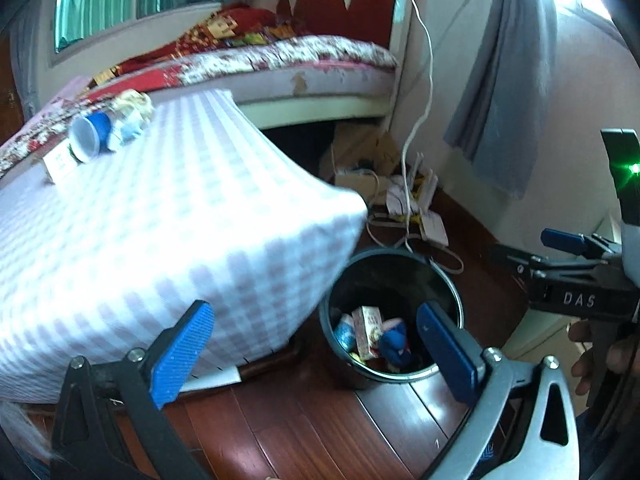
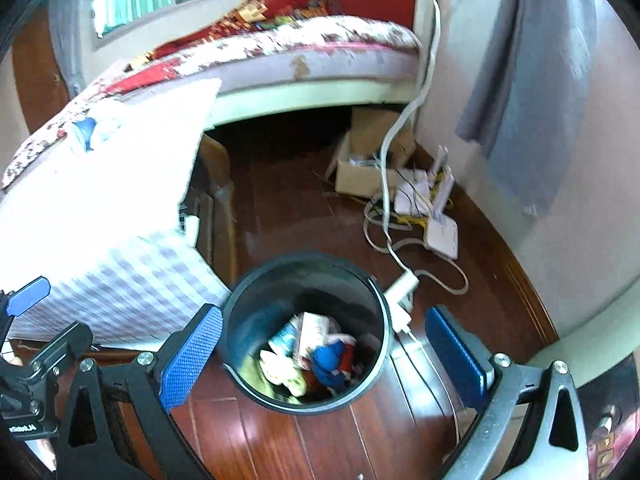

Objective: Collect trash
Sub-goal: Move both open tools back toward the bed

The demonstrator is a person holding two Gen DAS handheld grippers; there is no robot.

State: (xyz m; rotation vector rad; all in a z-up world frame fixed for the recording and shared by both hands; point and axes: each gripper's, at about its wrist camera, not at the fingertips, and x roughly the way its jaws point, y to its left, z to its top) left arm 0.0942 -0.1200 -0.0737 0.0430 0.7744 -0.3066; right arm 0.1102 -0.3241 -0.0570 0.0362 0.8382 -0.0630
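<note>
A black trash bin (image 1: 452, 280) (image 2: 240, 320) stands on the wooden floor beside a checked tablecloth. Inside lie a small carton (image 1: 368, 330) (image 2: 314, 334), a blue crumpled piece (image 1: 394, 344) (image 2: 330, 360) and other wrappers. On the tabletop a blue-and-white paper cup (image 1: 88, 136) (image 2: 82, 130) lies on its side next to crumpled wrappers (image 1: 130, 114) and a white card (image 1: 60, 162). My left gripper (image 1: 316, 354) is open above the bin's near rim, holding nothing. My right gripper (image 2: 324, 354) is open over the bin, holding nothing; it also shows at the right of the left wrist view (image 1: 560, 248).
The table with the checked cloth (image 1: 160, 220) (image 2: 100, 200) stands left of the bin. Behind are a bed (image 1: 300, 64), a cardboard box (image 2: 360, 172), white devices and cables (image 2: 424, 208) on the floor, and a grey curtain (image 2: 528, 80). A hand (image 1: 600, 356) holds the right gripper.
</note>
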